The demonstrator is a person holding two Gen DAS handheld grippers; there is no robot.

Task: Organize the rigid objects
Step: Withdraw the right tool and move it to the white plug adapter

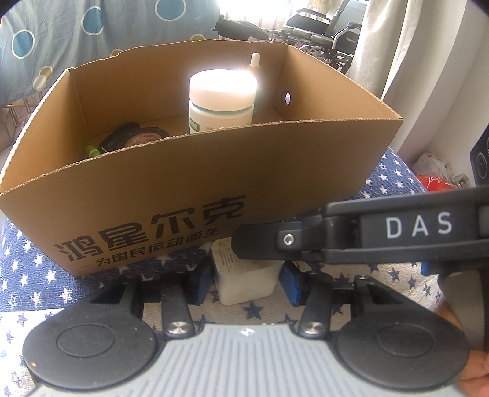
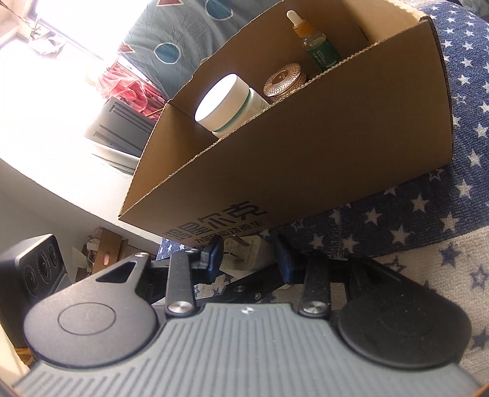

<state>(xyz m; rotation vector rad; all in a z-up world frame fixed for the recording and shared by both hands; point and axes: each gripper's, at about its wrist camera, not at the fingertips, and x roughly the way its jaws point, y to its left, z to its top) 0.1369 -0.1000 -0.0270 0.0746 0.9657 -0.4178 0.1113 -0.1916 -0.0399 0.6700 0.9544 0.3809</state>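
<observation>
A white plug charger [image 1: 244,274] stands on the star-print cloth [image 1: 30,274] just in front of the cardboard box [image 1: 183,189]. My left gripper [image 1: 246,281] is shut on it, blue pads against its two sides. The right gripper's finger [image 1: 266,241] reaches in from the right across the charger's top. In the right wrist view the charger [image 2: 247,253] shows its prongs between the pads of my right gripper [image 2: 247,259], which is shut on it too. The box [image 2: 305,146] holds a white jar [image 1: 221,97], a dropper bottle [image 2: 318,45] and a gold-lidded jar [image 2: 284,81].
Dark round items [image 1: 134,136] and a small green-capped piece [image 1: 91,150] lie in the box's left end. A wheelchair [image 1: 321,27] stands behind, a plastic bag [image 1: 437,171] to the right. A black device [image 2: 33,268] sits low on the left. A hand [image 1: 476,375] shows at the corner.
</observation>
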